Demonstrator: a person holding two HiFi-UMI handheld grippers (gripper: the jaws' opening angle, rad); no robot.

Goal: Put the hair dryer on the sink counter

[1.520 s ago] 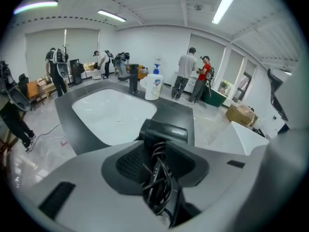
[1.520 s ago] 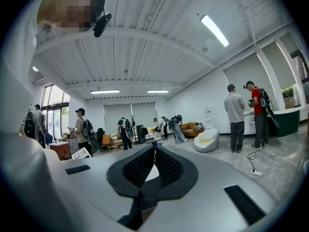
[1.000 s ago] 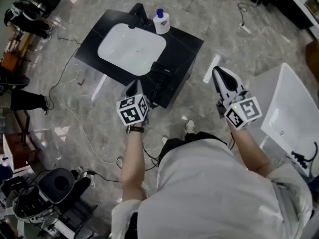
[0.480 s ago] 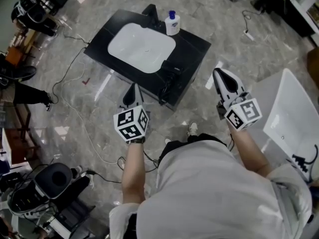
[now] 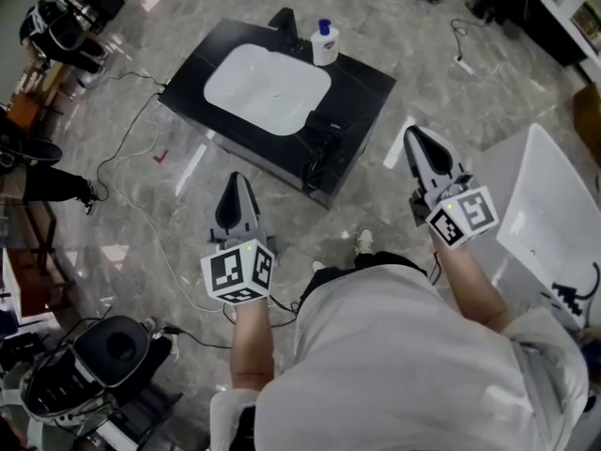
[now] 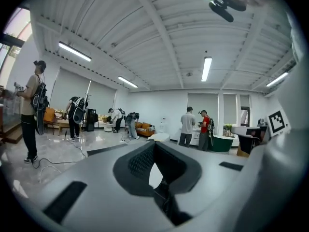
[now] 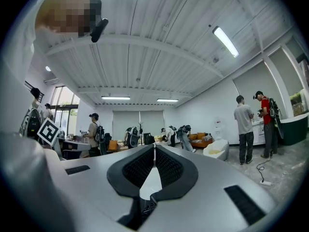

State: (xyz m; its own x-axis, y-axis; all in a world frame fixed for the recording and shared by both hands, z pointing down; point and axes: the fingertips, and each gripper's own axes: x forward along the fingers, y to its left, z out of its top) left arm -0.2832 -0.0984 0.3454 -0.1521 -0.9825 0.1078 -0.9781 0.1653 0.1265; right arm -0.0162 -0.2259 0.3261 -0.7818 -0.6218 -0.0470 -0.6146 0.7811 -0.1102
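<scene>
Grey marble floor (image 5: pixel 394 17), black sink counter (image 5: pixel 362 83), white basin (image 5: pixel 268 85), blue-capped bottle (image 5: pixel 325 43)

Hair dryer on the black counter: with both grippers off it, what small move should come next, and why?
Probably none on the dryer: just lower both grippers and stop. The hair dryer lies on the sink counter beside the basin, near the front corner. The left gripper and right gripper hang over the floor, jaws shut and empty, so the placing looks done.

Black sink counter (image 5: pixel 364 85), white basin (image 5: pixel 268 87), grey marbled floor (image 5: pixel 474 120)
</scene>
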